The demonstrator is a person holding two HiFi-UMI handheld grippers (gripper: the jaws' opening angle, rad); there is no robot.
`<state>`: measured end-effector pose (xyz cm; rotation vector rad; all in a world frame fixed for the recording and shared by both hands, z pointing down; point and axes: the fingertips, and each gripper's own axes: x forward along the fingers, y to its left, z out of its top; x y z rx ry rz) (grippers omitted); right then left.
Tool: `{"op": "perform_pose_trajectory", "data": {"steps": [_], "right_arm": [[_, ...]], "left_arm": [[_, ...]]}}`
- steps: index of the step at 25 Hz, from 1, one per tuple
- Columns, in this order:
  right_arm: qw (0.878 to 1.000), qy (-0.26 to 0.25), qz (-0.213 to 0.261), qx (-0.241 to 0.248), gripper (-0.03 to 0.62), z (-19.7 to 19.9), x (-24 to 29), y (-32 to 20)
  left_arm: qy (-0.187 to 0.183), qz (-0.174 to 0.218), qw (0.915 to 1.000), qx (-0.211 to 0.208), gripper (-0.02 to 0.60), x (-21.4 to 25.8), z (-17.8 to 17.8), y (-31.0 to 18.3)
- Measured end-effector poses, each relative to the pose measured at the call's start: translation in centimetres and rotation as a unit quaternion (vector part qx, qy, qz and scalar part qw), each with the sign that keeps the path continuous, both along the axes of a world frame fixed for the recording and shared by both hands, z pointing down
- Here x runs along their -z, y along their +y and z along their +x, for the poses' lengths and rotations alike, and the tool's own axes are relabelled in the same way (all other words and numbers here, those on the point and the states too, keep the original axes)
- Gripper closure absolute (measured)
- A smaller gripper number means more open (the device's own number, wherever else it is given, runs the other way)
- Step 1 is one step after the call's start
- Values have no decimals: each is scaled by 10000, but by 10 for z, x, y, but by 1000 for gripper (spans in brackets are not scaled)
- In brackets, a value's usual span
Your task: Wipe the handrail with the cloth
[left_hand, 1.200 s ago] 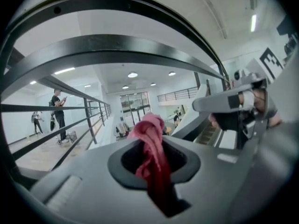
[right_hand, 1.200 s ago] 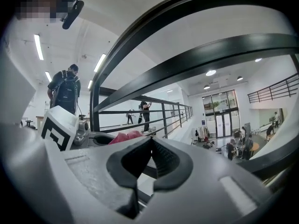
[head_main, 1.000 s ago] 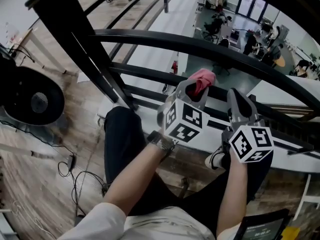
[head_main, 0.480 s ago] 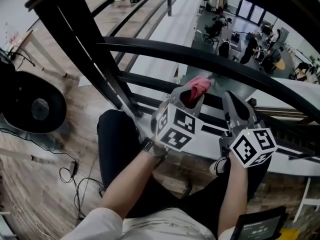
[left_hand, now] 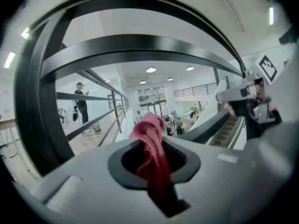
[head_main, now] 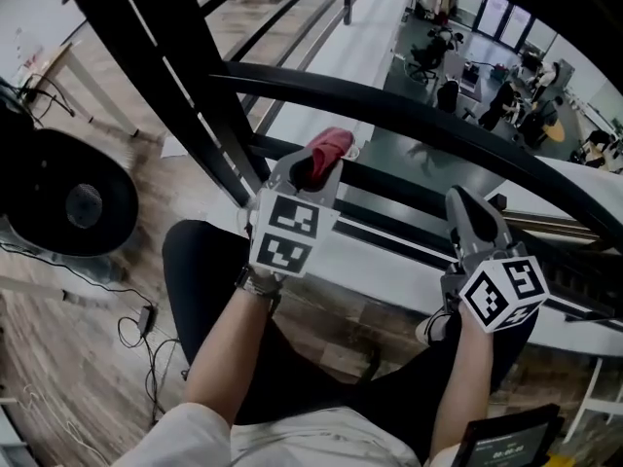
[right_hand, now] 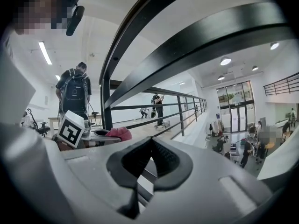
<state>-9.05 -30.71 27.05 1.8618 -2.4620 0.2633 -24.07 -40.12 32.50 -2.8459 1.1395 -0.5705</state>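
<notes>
Fingers on the left gripper (head_main: 313,168) clamp the red cloth (head_main: 329,147), now further left than a second ago, handrail (head_main: 419,113) just above them; right gripper (head_main: 472,217) fingers closed, empty, so wiping looks underway

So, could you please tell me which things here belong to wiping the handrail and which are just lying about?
For the job: the red cloth, gripped in the shut left claw; the black handrail.
Just about: the round black machine at the left, the loose cables, and the right claw, shut on nothing.
</notes>
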Motion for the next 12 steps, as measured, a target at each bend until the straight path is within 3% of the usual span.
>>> {"op": "perform_pose_trajectory", "data": {"steps": [5,12], "right_arm": [[9999,41,-5,136,592,-10,-3,-8],[9999,-60,45,128,592,-11,1,-11]], "left_arm": [[44,-72,9981,611,515,-5,-53,-30],[35,113,9929,1188,515,-4,-91,-47]]}}
